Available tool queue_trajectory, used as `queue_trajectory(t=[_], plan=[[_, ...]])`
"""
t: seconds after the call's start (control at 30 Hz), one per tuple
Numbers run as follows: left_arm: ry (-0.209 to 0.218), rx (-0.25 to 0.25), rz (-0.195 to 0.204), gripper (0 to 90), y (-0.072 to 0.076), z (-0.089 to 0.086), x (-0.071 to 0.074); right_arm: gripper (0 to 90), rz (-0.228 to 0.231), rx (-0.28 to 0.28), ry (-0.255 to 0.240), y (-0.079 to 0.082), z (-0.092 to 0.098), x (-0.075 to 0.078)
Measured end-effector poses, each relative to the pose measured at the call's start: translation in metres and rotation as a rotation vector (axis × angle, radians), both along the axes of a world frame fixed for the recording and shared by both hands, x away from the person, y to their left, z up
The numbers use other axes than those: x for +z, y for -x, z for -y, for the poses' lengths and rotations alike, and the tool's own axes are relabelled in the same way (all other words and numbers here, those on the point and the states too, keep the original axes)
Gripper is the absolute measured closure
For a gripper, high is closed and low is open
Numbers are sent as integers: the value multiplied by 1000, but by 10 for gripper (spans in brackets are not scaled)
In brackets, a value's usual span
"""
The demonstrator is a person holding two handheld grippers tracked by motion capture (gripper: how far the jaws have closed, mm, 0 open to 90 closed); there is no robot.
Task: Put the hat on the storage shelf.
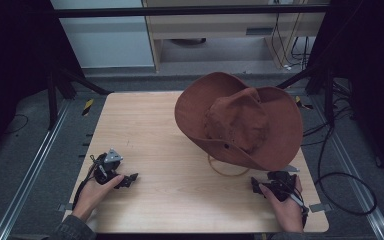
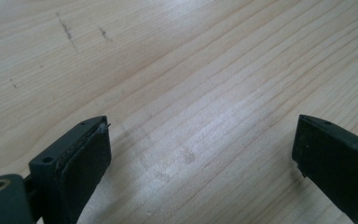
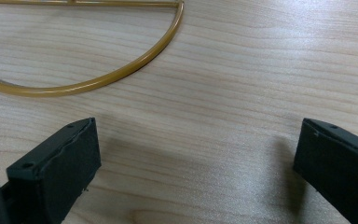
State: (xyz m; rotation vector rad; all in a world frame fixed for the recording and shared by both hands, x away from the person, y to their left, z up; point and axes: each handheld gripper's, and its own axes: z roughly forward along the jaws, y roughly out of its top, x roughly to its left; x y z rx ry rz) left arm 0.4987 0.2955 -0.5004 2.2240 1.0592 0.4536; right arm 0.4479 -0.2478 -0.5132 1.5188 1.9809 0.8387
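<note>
Hat sits beyond wide-open right gripper.

Brown hat; gold ring; pale wood table

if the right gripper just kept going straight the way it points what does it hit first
Probably the gold wire ring lying on the table, ahead and slightly left of the open right gripper. The brown hat sits above that ring. Depth is hard to judge.
</note>
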Motion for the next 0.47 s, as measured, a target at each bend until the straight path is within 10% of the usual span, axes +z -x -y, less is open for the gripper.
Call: queue_trajectory(t=[0.47], plan=[[50, 8, 44, 14, 5, -4, -8, 4, 0, -1, -4, 0, -1, 0]])
